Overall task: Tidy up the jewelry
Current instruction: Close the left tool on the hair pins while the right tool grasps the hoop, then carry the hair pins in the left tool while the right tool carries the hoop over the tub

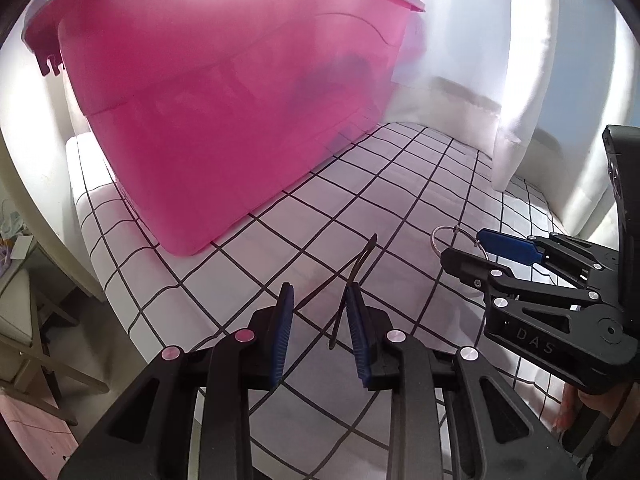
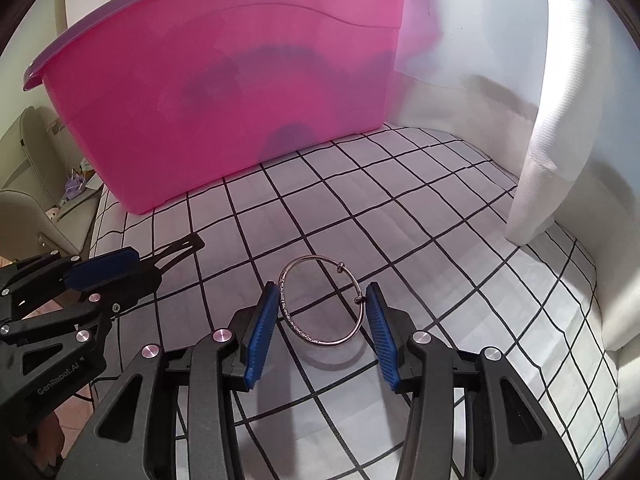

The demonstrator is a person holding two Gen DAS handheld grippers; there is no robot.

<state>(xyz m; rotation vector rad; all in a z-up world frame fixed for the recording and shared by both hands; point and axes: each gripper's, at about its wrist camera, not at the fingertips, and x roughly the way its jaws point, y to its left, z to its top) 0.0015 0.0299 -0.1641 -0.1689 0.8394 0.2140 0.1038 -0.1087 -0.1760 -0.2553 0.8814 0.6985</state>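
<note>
Bangle [image 2: 322, 302]: 1; hairpin [image 1: 352, 276]: 1.

In your left wrist view, at the right edge of the frame, you can read the raised letters "DAS" on the black body of the right gripper [image 1: 476, 248]. In your right wrist view, at the lower left of the frame, pale print on the black body of the left gripper [image 2: 132, 266] reads "GenRobot.AI". You have no other readable text, number or label in either frame.
</note>
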